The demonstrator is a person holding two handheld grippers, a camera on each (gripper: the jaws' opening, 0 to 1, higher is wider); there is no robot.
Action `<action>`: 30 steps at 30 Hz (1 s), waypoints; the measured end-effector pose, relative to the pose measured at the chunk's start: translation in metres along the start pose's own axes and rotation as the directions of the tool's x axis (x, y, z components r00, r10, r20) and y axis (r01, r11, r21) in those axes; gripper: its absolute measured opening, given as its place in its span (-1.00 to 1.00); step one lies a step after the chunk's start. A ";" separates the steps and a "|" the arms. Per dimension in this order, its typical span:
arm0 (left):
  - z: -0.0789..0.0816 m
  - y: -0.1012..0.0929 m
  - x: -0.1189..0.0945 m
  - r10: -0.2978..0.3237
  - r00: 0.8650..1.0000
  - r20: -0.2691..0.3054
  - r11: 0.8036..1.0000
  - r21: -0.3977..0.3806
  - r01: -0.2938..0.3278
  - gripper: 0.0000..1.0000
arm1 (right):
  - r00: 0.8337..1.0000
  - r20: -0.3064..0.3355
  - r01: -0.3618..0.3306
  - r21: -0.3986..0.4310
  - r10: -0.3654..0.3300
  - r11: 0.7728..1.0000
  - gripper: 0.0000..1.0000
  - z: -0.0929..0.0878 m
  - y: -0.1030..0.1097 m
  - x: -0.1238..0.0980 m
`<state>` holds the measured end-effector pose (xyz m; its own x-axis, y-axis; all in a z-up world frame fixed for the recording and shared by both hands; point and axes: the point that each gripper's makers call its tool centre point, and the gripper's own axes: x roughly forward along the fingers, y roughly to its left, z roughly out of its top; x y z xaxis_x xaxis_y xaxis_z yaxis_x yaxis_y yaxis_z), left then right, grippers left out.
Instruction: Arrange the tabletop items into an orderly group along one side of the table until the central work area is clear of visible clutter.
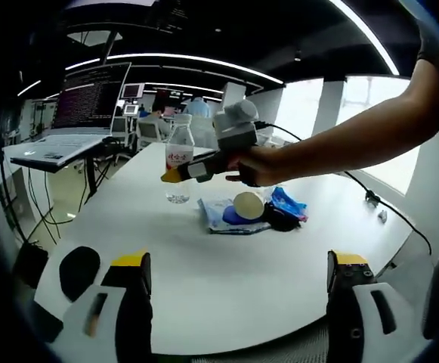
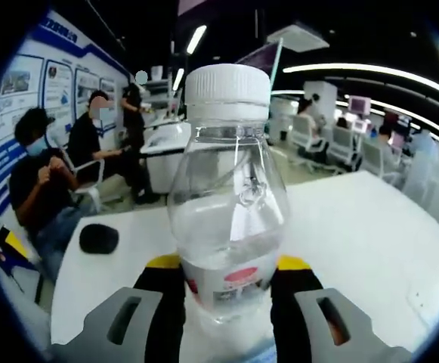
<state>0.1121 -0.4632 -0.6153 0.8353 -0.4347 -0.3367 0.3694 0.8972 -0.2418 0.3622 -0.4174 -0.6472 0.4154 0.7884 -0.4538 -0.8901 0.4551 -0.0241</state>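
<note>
A clear water bottle (image 1: pixel 179 155) with a white cap and a red label stands on the white table (image 1: pixel 227 265). My right gripper (image 1: pixel 183 172), held by a hand, reaches in from the right and grips it at the label. In the right gripper view the bottle (image 2: pixel 227 189) looms large, and the right gripper (image 2: pixel 227 266) is shut on its lower body. To the right of the bottle lies a small pile: a blue cloth (image 1: pixel 223 215), a cream round object (image 1: pixel 248 204) and a black item (image 1: pixel 282 219). Near the table's front edge my left gripper (image 1: pixel 238 291) hangs open, holding nothing.
A black oval object (image 1: pixel 79 271) (image 2: pixel 98 238) lies near the table's left edge. A laptop (image 1: pixel 72 121) sits on a stand beyond that edge. A cable (image 1: pixel 385 208) runs across the table's right side. People sit at desks (image 2: pixel 91 159) behind the table.
</note>
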 end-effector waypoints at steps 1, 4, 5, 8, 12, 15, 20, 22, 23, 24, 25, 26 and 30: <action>-0.001 0.000 0.000 0.002 1.000 -0.002 1.000 0.000 -0.002 0.93 | 1.000 0.002 -0.002 0.005 0.002 1.000 -0.21 0.000 -0.001 0.002; -0.002 0.001 0.000 0.009 1.000 -0.014 1.000 0.007 -0.009 0.96 | 1.000 0.006 -0.002 0.009 0.002 1.000 -0.21 -0.002 -0.005 0.007; -0.003 0.000 0.001 0.003 1.000 -0.017 1.000 0.000 -0.003 0.95 | 1.000 0.005 0.001 0.010 -0.001 1.000 -0.21 -0.003 -0.007 0.009; -0.003 0.001 0.001 0.009 1.000 -0.018 1.000 -0.006 -0.009 0.95 | 1.000 0.008 0.003 0.024 -0.003 1.000 -0.21 -0.006 -0.012 0.013; -0.005 0.001 0.001 0.011 1.000 -0.023 1.000 -0.020 -0.012 0.94 | 1.000 0.023 0.011 0.038 -0.012 0.999 -0.22 -0.008 -0.020 0.016; -0.006 0.000 0.002 0.009 0.999 -0.034 1.000 -0.017 -0.009 0.93 | 0.999 0.040 0.019 0.049 -0.021 0.999 -0.22 -0.008 -0.027 0.019; -0.009 -0.001 0.003 0.005 0.999 -0.052 1.000 -0.021 -0.006 0.93 | 0.998 0.058 0.029 0.059 -0.032 0.998 -0.22 -0.007 -0.037 0.021; -0.010 -0.002 0.004 0.003 0.998 -0.059 1.000 -0.022 -0.004 0.93 | 0.997 0.063 0.031 0.059 -0.035 0.998 -0.22 -0.007 -0.039 0.022; -0.011 -0.002 0.004 0.003 0.998 -0.066 1.000 -0.025 -0.005 0.92 | 0.997 0.064 0.032 0.058 -0.036 0.998 -0.22 -0.007 -0.041 0.023; -0.011 -0.002 0.004 0.004 0.998 -0.068 1.000 -0.030 -0.006 0.92 | 0.997 0.065 0.032 0.058 -0.036 0.998 -0.22 -0.008 -0.042 0.023; -0.011 -0.003 0.004 0.005 0.998 -0.068 0.999 -0.036 -0.008 0.92 | 0.997 0.066 0.030 0.059 -0.034 0.998 -0.22 -0.009 -0.043 0.025; -0.011 -0.004 0.004 0.004 0.998 -0.070 0.999 -0.037 -0.007 0.92 | 0.997 0.070 0.027 0.059 -0.031 0.998 -0.22 -0.009 -0.043 0.026; -0.015 -0.005 0.005 -0.003 0.996 -0.091 1.000 -0.029 0.000 0.91 | 0.997 0.073 0.013 0.055 -0.017 0.998 -0.22 -0.010 -0.040 0.033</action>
<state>0.1084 -0.4711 -0.6289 0.7940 -0.4422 -0.4172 0.3574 0.8947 -0.2681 0.4095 -0.4130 -0.6700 0.4435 0.8085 -0.3869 -0.8728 0.4878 0.0189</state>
